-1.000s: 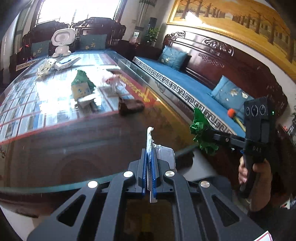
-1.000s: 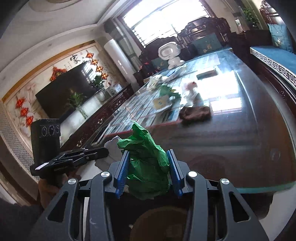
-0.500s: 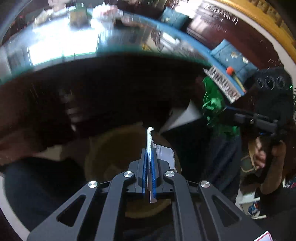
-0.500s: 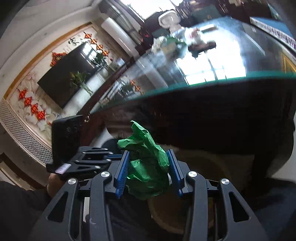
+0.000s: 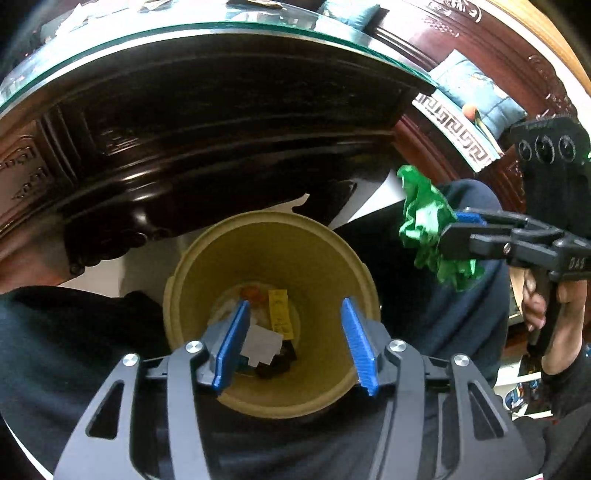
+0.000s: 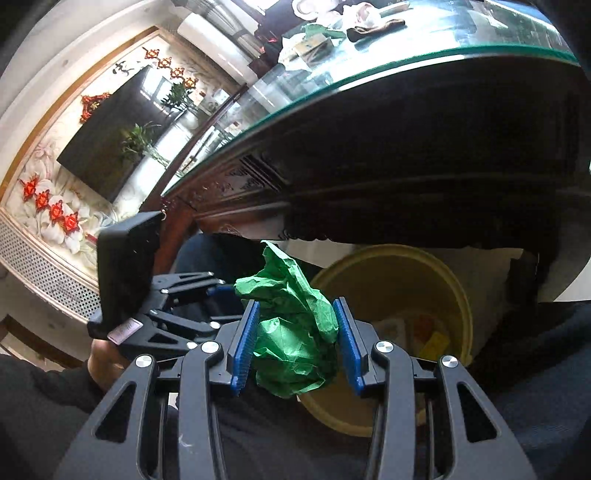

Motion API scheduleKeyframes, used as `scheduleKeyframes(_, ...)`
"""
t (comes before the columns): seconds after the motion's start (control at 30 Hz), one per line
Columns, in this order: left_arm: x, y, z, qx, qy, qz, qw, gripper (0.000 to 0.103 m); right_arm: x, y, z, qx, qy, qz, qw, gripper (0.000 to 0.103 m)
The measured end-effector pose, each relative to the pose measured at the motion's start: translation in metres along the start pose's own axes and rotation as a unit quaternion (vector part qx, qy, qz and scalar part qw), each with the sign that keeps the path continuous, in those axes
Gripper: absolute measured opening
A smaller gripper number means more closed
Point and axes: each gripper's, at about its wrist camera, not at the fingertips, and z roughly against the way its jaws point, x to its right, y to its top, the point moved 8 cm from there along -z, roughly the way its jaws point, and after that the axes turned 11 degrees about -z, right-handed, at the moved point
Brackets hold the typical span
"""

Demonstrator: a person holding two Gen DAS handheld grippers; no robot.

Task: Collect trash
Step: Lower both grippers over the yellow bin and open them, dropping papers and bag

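Note:
My left gripper (image 5: 291, 339) hangs over a yellow waste bin (image 5: 332, 258) on the floor, its jaws opening with nothing pressed between the blue pads. A white scrap of paper (image 5: 262, 347) lies in the bin among other trash, just past the left pad. My right gripper (image 6: 295, 339) is shut on a crumpled green paper ball (image 6: 291, 332). In the left wrist view that green ball (image 5: 424, 229) hangs to the right of the bin, above a dark-clad leg. In the right wrist view the bin (image 6: 391, 269) sits just right of the ball.
A dark carved wooden table with a glass top (image 5: 207, 33) overhangs the bin. More litter lies on the tabletop (image 6: 321, 37). The person's dark-trousered legs (image 5: 74, 332) flank the bin on both sides. A wooden sofa with blue cushions (image 5: 472, 85) stands at the right.
Both grippers have dropped from tabletop height to the bin below the table edge. The left jaws, shut on the white scrap before, have parted, and the scrap now lies in the bin.

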Motion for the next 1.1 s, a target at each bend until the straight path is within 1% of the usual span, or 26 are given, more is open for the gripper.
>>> scheduleKeyframes(0.2, -0.015, 0.002, 0.012, 0.006, 0.020, 0.009, 0.9997, 0.055, 0.001, -0.001, -0.009, -0.013, -0.008, -0.003, 1.000, 0.041)
scheduleKeyframes(0.33, -0.023, 0.002, 0.015, 0.009, 0.026, 0.018, 0.9995, 0.057, -0.001, -0.002, -0.019, -0.022, -0.011, -0.006, 1.000, 0.041)
scheduleKeyframes(0.43, -0.025, 0.002, 0.015, 0.008, 0.027, 0.018, 0.9995, 0.057, -0.002, -0.003, -0.024, -0.028, -0.007, -0.007, 1.000, 0.047)
scheduleKeyframes(0.5, -0.026, 0.003, 0.014, 0.007, 0.028, 0.018, 0.9994, 0.060, -0.001, 0.000, -0.025, -0.022, -0.008, -0.008, 1.000, 0.052)
scheduleKeyframes(0.57, -0.027, 0.003, 0.012, 0.005, 0.033, 0.017, 0.9993, 0.061, 0.002, 0.001, -0.023, -0.021, -0.007, -0.012, 1.000, 0.053)
scheduleKeyframes(0.67, -0.029, 0.003, 0.010, 0.003, 0.030, 0.022, 0.9993, 0.061, 0.003, 0.000, -0.022, -0.028, -0.003, -0.015, 0.999, 0.059)
scheduleKeyframes(0.8, -0.029, 0.003, 0.009, 0.001, 0.032, 0.021, 0.9993, 0.061, 0.003, -0.006, -0.027, -0.040, -0.015, -0.004, 0.999, 0.059)
scheduleKeyframes(1.1, -0.027, 0.005, 0.008, -0.001, 0.035, 0.016, 0.9993, 0.061, 0.005, -0.009, -0.029, -0.045, -0.012, -0.008, 0.999, 0.059)
